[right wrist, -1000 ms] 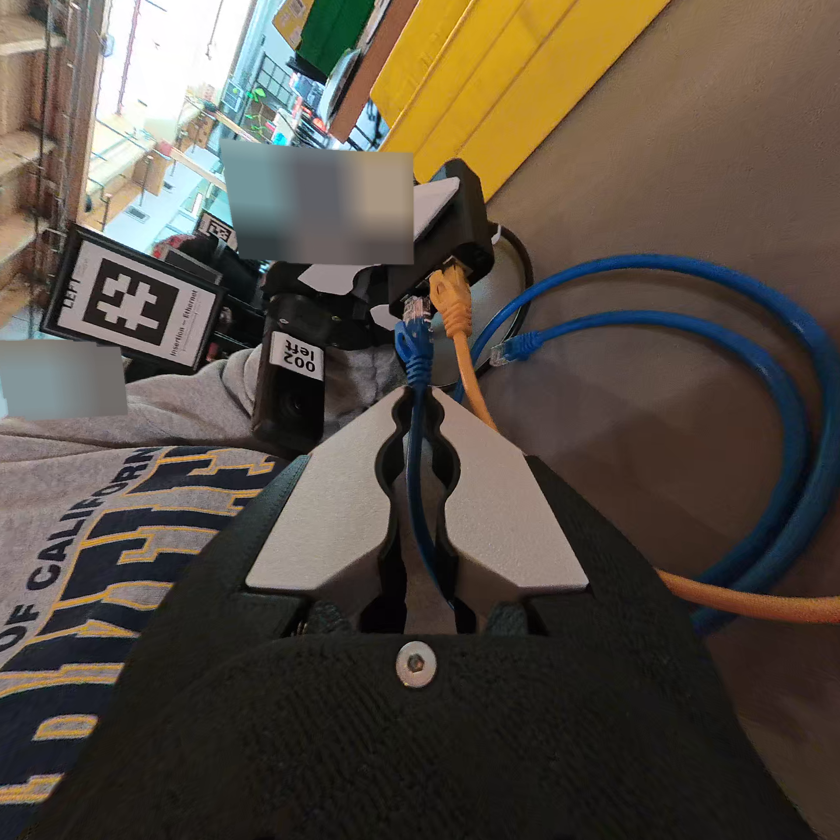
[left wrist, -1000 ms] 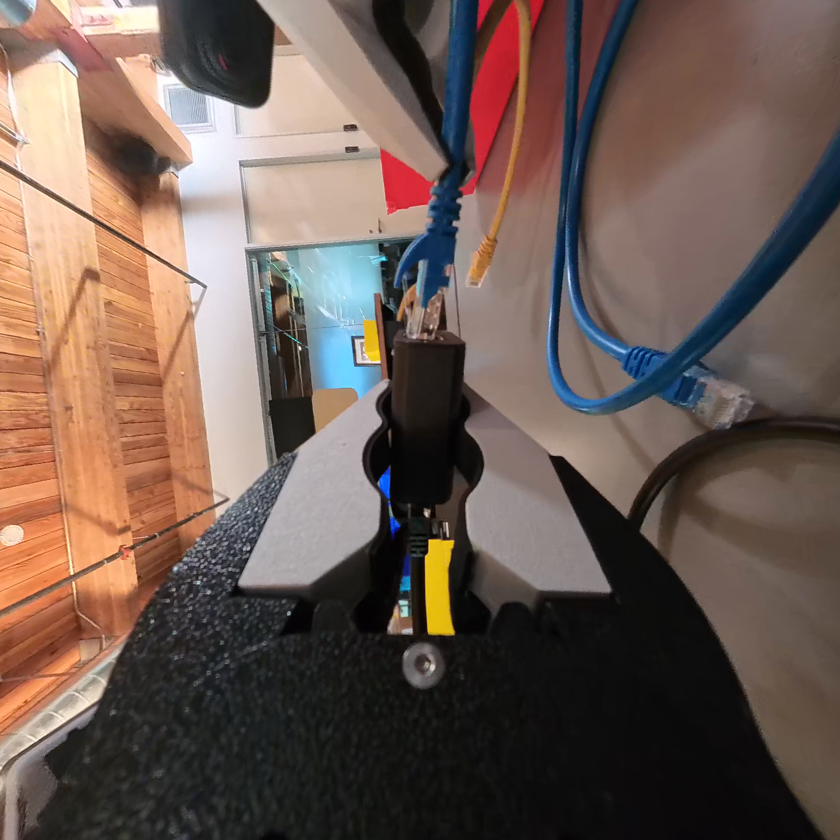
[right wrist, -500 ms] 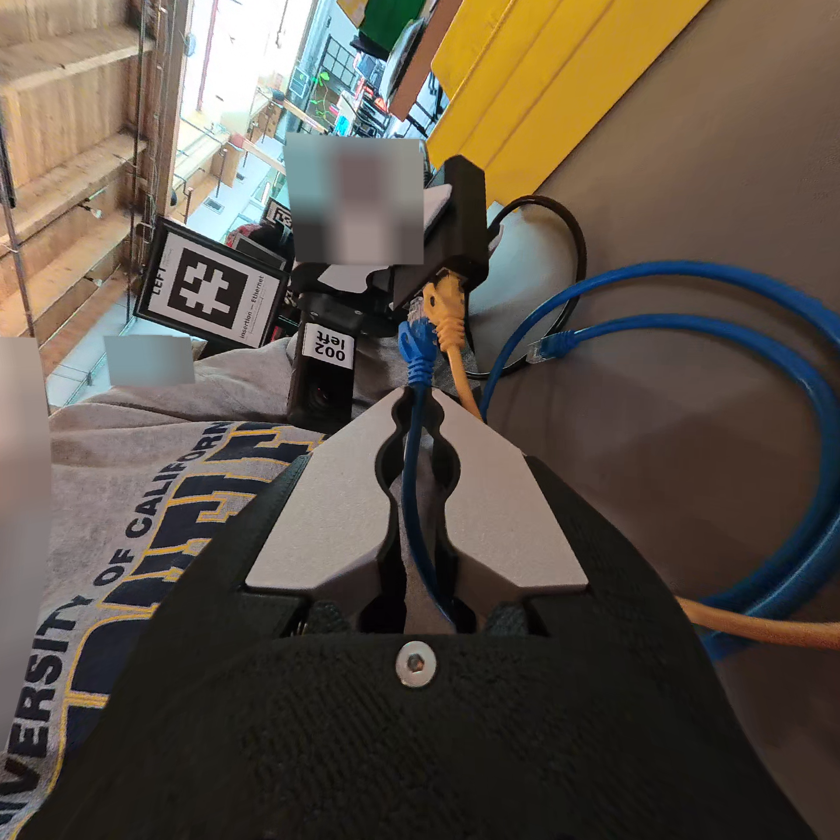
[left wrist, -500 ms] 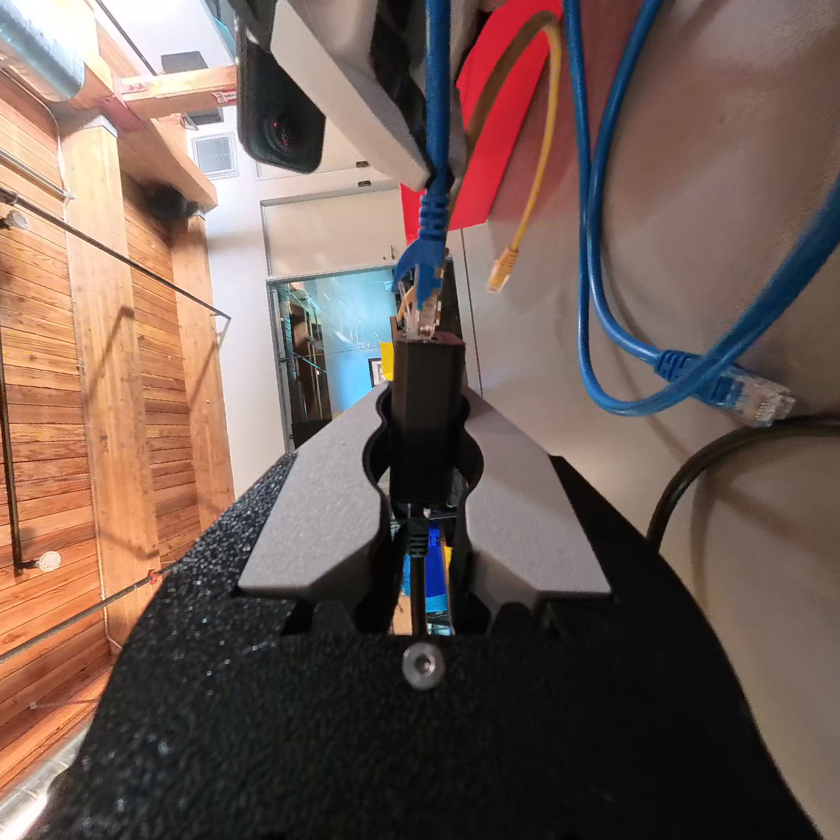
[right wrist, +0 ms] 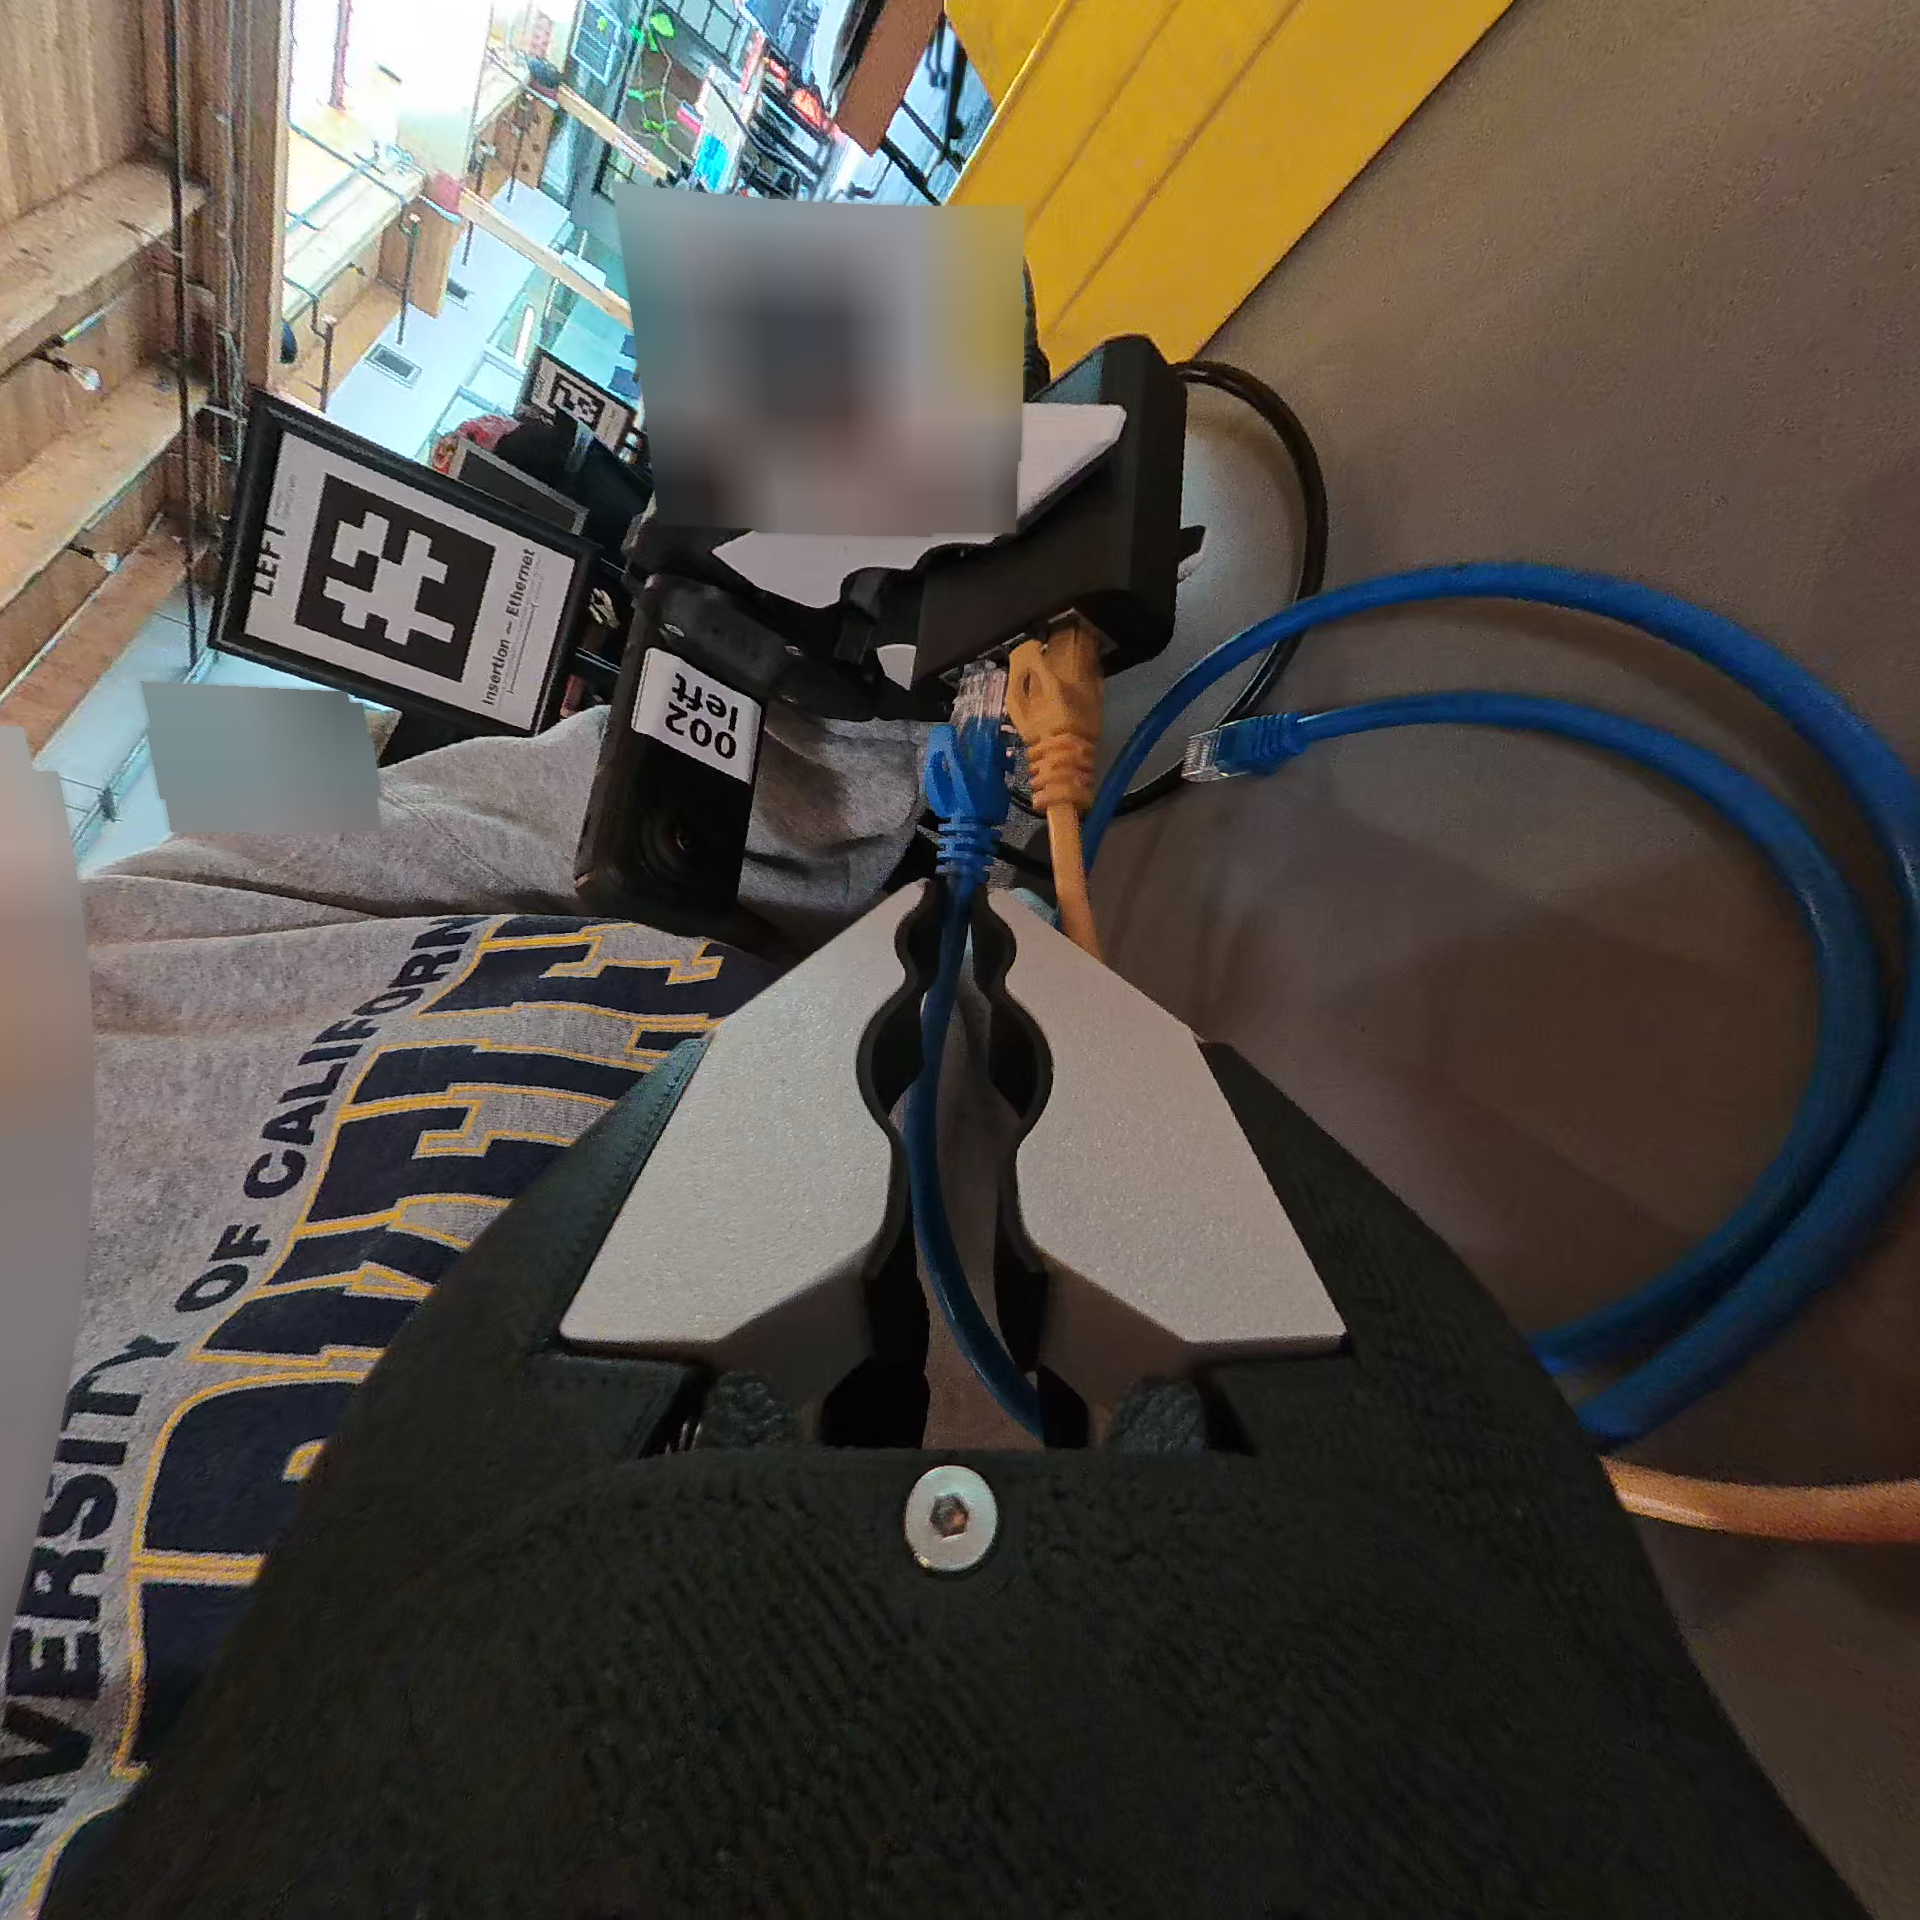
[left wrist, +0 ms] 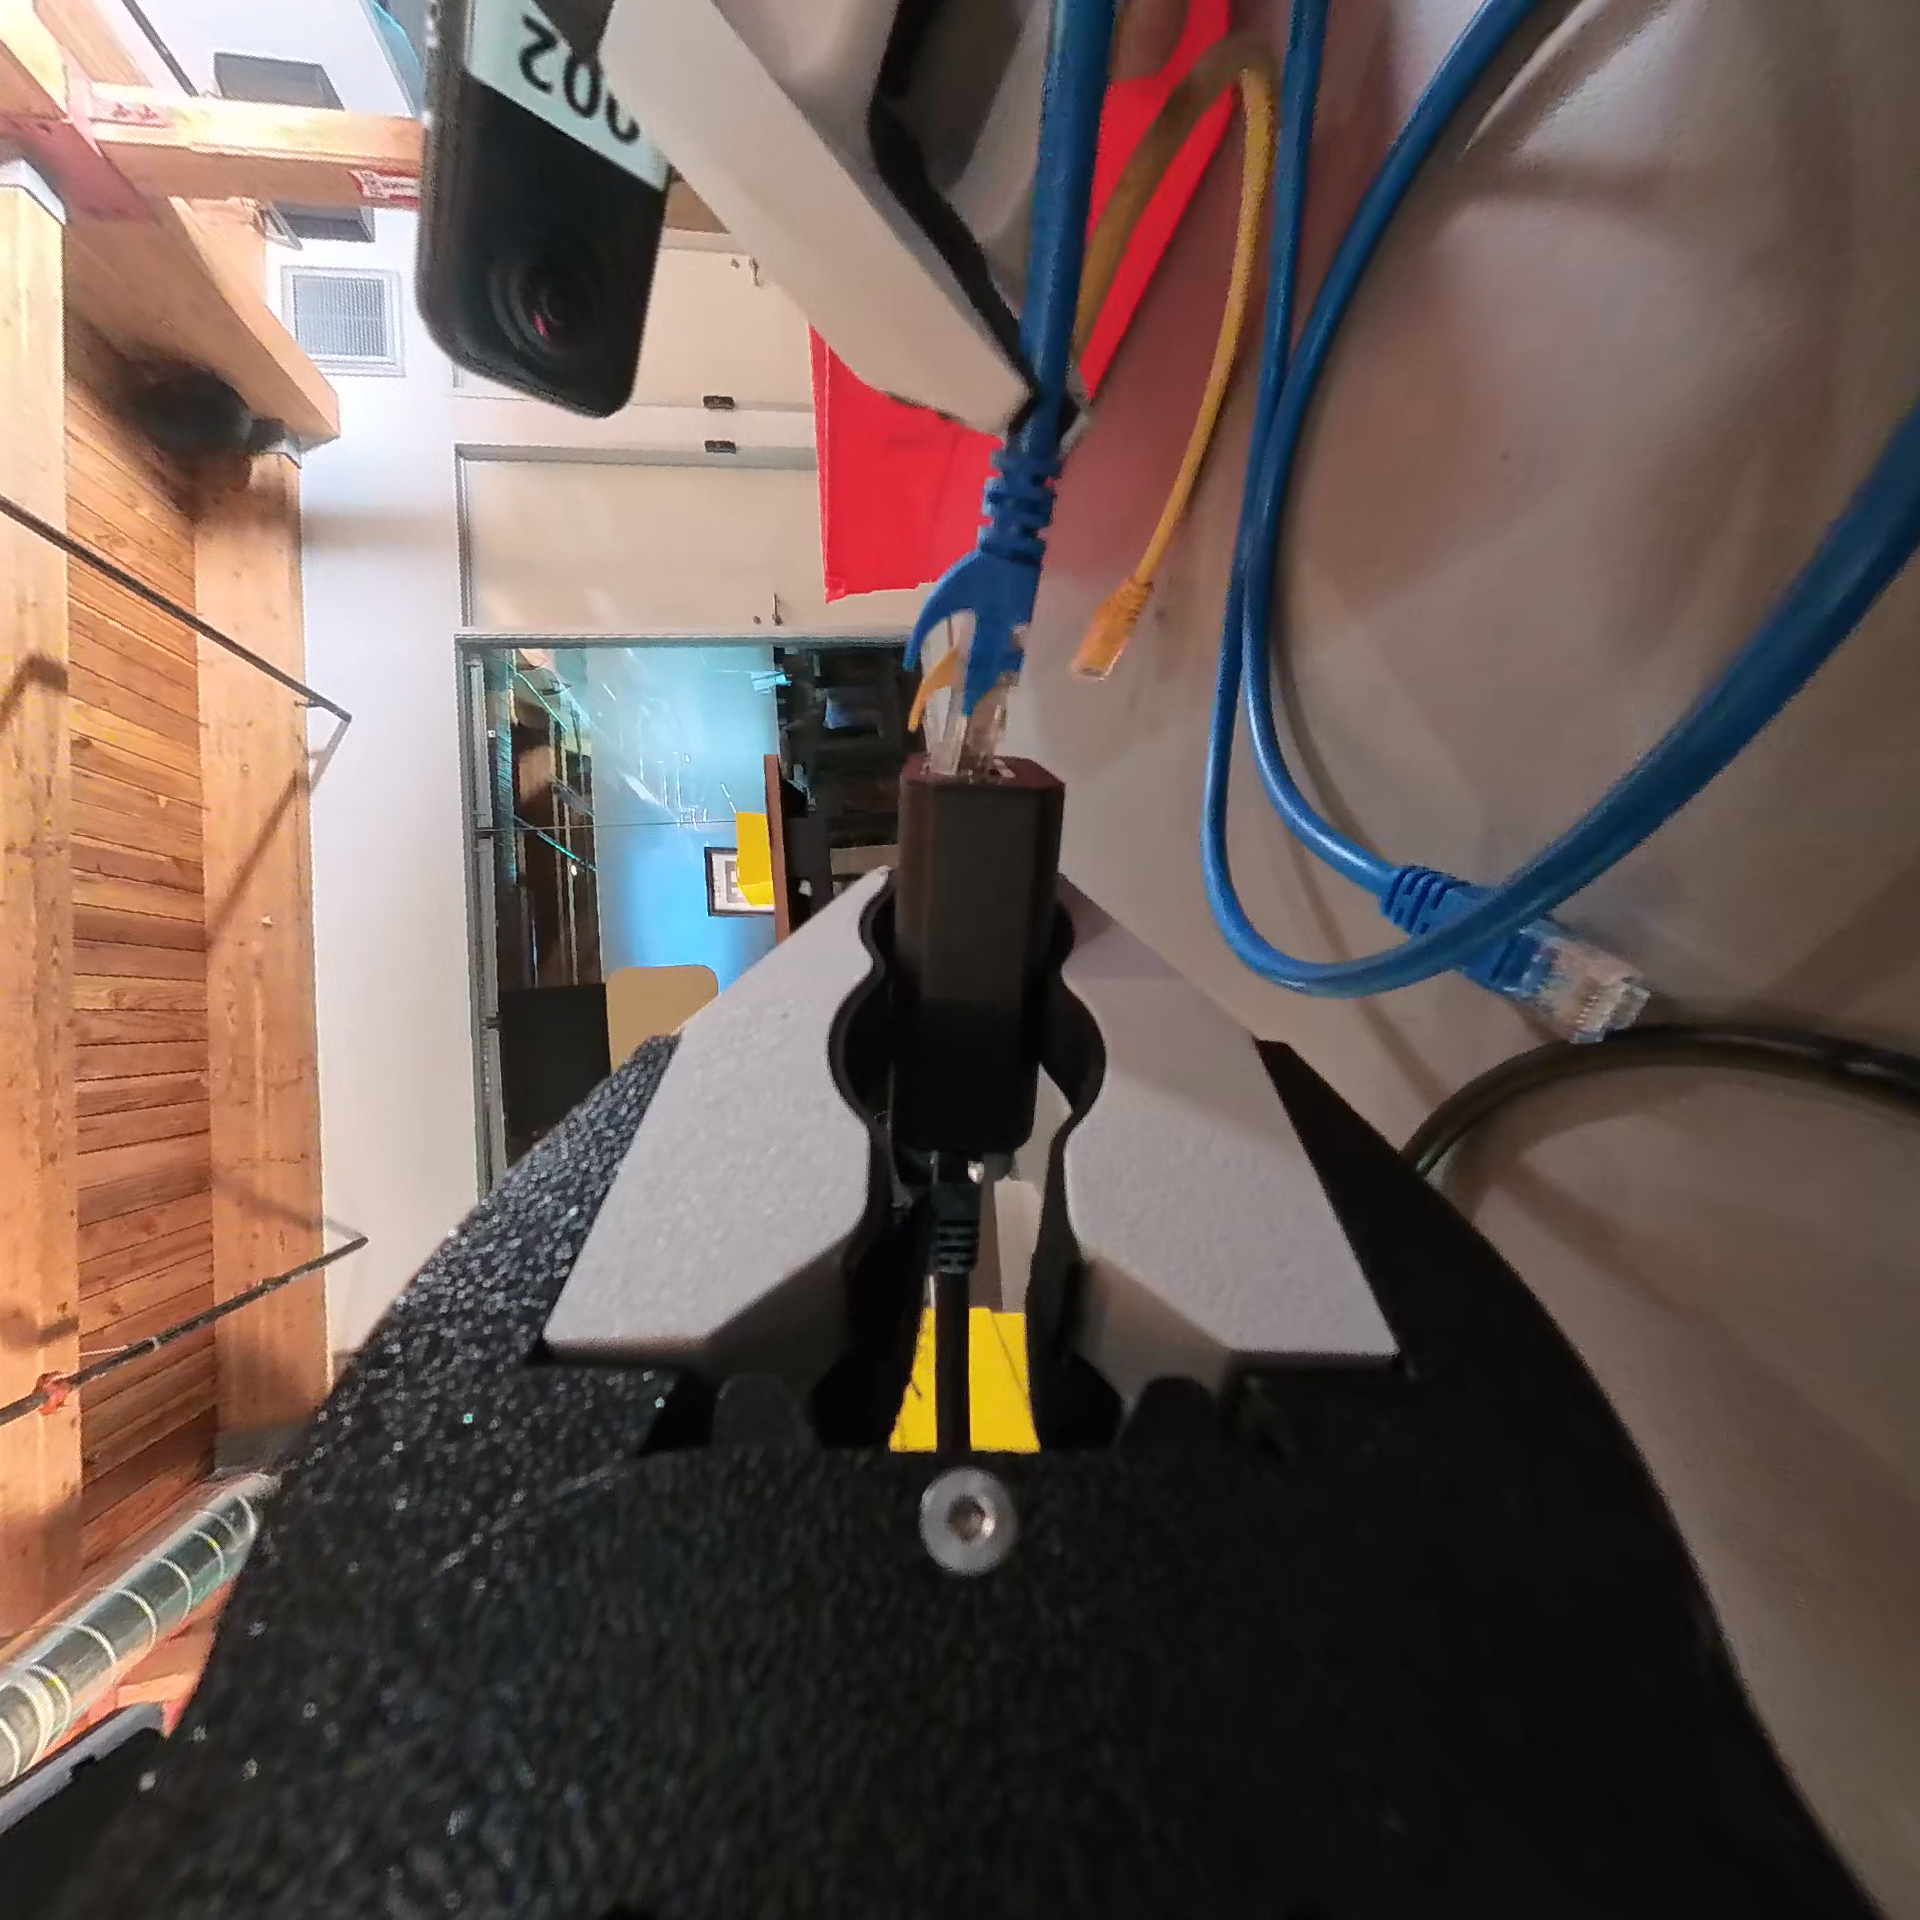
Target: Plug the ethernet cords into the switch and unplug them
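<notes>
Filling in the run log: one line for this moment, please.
left tongs: shut on switch | right tongs: shut on blue cord | blue plug at port | orange cord plugged in

Both views are bright and strongly bent at the edges by the wide lens. Daylight floods in from the far left windows (right wrist: 343,208), which are blown out. Soft shadows lie under the blue cable (left wrist: 1299,727) on the table (left wrist: 1662,520). Near corners blur slightly.

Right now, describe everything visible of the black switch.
The switch is a small matte black box, plastic by its look, clamped end-on in the left gripper. A black cord leaves its rear. At its port face an orange plug sits inserted; the blue plug, on the cord the right gripper holds, meets the next port.
</notes>
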The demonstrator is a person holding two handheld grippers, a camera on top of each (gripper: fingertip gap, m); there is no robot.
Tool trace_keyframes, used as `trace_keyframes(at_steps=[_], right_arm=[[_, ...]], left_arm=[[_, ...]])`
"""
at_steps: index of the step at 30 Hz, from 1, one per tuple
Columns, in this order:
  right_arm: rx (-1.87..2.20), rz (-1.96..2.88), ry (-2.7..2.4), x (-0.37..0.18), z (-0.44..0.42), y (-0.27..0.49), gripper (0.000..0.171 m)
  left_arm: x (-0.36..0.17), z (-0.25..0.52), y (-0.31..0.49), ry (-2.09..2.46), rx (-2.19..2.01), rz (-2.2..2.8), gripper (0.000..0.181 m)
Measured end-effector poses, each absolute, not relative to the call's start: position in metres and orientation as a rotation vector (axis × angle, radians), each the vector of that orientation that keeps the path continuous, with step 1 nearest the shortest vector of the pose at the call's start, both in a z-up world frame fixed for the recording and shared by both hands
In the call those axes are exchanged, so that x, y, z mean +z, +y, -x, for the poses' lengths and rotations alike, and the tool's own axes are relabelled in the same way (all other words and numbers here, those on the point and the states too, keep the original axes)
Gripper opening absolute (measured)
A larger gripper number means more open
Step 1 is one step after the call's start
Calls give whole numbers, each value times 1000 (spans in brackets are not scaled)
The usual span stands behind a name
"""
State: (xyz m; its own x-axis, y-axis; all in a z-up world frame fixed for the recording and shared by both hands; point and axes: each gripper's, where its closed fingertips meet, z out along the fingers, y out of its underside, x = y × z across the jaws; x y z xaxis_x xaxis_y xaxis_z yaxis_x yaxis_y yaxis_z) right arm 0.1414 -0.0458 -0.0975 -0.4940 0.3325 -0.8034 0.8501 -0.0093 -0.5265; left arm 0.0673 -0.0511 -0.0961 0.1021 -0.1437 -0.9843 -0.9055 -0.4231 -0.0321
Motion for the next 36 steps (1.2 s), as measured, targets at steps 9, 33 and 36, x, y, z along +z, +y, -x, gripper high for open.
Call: trace_keyframes(at_steps=[9,33,36], right_arm=[[-1512,-1246,1804,-98,-140,-42,2],[-1472,-1270,1802,-104,-142,-41,2],[-1488,-1276,1795,-102,-140,-40,2]], left_arm=[[-98,-68,-52,1059,1369,1683,22],[-100,-68,-50,1058,1379,1688,22],[-99,-67,-50,1061,1394,1686,22]])
